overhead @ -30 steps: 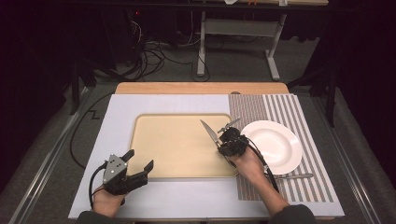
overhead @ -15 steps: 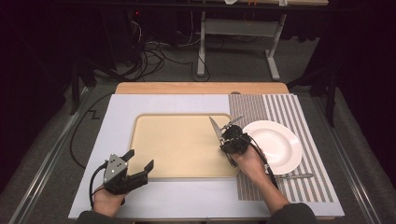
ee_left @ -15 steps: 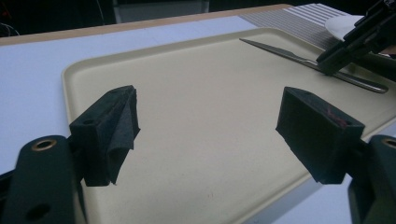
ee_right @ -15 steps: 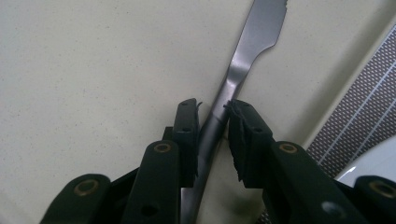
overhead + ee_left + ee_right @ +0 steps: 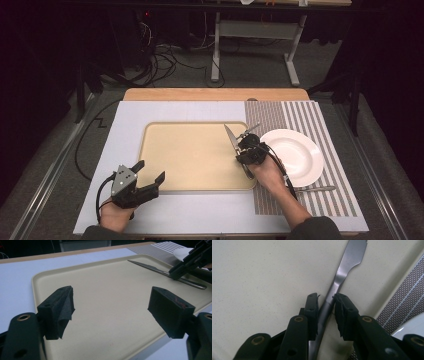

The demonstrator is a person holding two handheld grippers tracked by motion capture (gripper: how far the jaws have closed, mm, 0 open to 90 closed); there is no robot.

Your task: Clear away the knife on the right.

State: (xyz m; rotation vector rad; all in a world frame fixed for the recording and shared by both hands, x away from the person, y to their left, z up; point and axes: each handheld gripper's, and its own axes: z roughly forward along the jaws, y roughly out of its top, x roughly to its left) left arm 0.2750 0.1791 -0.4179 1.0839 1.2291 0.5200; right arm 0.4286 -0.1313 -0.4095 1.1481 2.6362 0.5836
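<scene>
The knife point(image 5: 329, 303) could slip or pivot out of the right gripper point(image 5: 326, 300), since the smooth narrow handle sits between jaws that look barely pressed on it, perhaps with a small gap. It is a plain steel table knife, lying at the right edge of the tray point(image 5: 195, 160), blade pointing away. The left gripper point(image 5: 110, 307) hangs wide open, grasping nothing.

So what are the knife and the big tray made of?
The knife looks like polished metal, probably steel: grey and smooth with a soft sheen along the blade. The tray looks like matte plastic: beige, faintly speckled, with a rounded moulded rim and no shine, though that is a guess.
</scene>
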